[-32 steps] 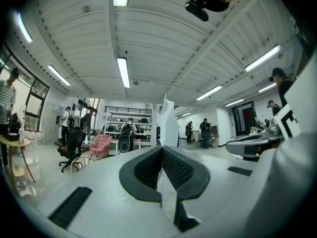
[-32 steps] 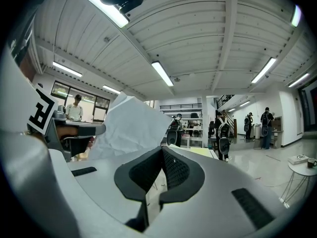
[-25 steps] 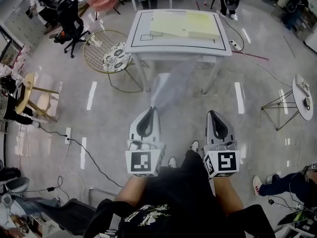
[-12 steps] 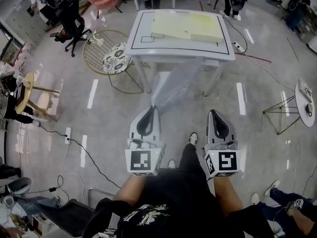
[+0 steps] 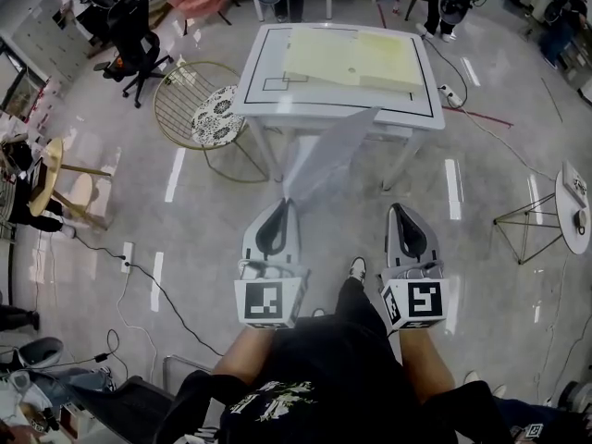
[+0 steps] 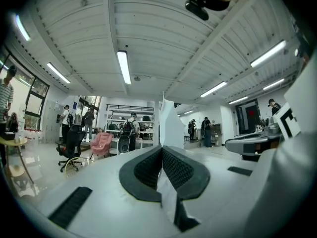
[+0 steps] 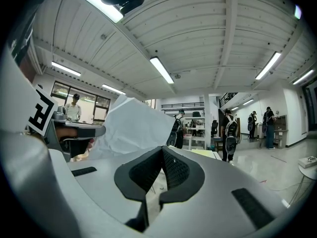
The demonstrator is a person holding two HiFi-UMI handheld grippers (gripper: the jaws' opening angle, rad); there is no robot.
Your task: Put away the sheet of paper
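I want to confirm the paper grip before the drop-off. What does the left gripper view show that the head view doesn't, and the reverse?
Left gripper view only: the ribbed pads shut on the sheet of paper, and the ceiling lights. Head view only: the yellow sheets lying on the white table, seen from above. Both: the sheet standing up out of the left gripper.

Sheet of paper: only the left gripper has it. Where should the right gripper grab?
Probably the free edge nearest the right gripper, coming from the right. The sheet of paper is pinched at one end in the left gripper and fans forward unsupported, its face turned toward that side.
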